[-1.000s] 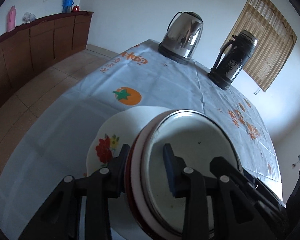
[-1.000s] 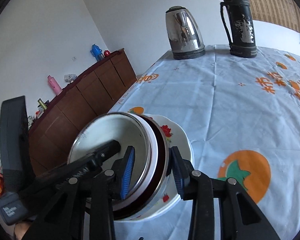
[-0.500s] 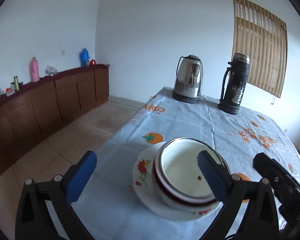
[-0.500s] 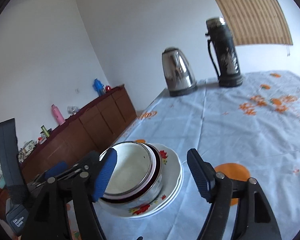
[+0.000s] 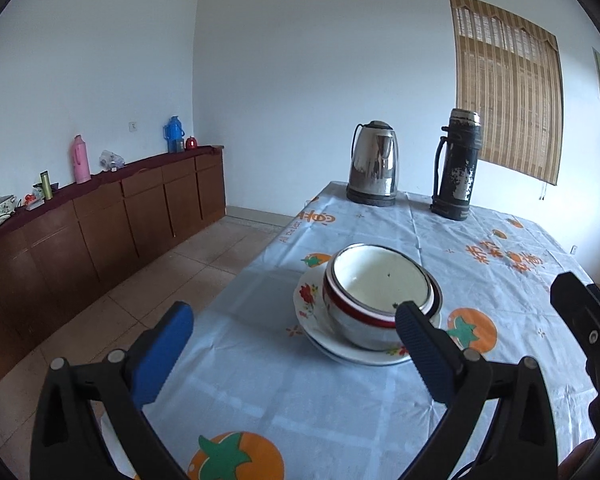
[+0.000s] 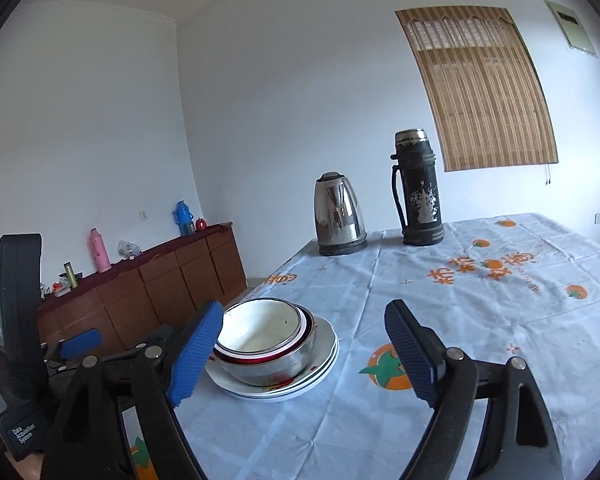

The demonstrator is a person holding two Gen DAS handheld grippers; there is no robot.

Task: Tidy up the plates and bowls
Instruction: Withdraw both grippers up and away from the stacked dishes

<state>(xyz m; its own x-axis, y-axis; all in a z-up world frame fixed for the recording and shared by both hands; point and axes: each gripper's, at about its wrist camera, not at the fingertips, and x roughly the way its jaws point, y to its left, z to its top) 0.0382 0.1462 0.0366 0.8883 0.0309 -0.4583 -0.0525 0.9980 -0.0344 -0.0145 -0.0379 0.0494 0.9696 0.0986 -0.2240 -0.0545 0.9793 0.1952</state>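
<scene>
Along the left wall runs a brown wooden sideboard (image 5: 112,216), with a pink thermos (image 5: 81,159) and a blue thermos (image 5: 174,134) standing on its top. The left gripper (image 5: 292,338) hangs over the near end of the table, its blue pads spread wide and nothing between them; its jaws have just been opening. The right gripper (image 6: 304,346) stands released too, its jaws having just been opening, with bare tablecloth in the gap (its left pad overlaps the stack's rim in the picture, but whether it touches cannot be told).

The stacked bowls (image 5: 380,300) sit nested, a white metal-rimmed one inside a red-banded one, on the floral plates (image 6: 320,376), at least two, near the left edge of the table. The whole pile rests on the pale blue tablecloth (image 5: 440,240) printed with orange fruit. At the far end stand a steel electric kettle (image 5: 374,164) and, just to its right, a worn dark thermos flask (image 5: 458,164). A bamboo blind (image 6: 484,84) hangs on the wall behind them.
</scene>
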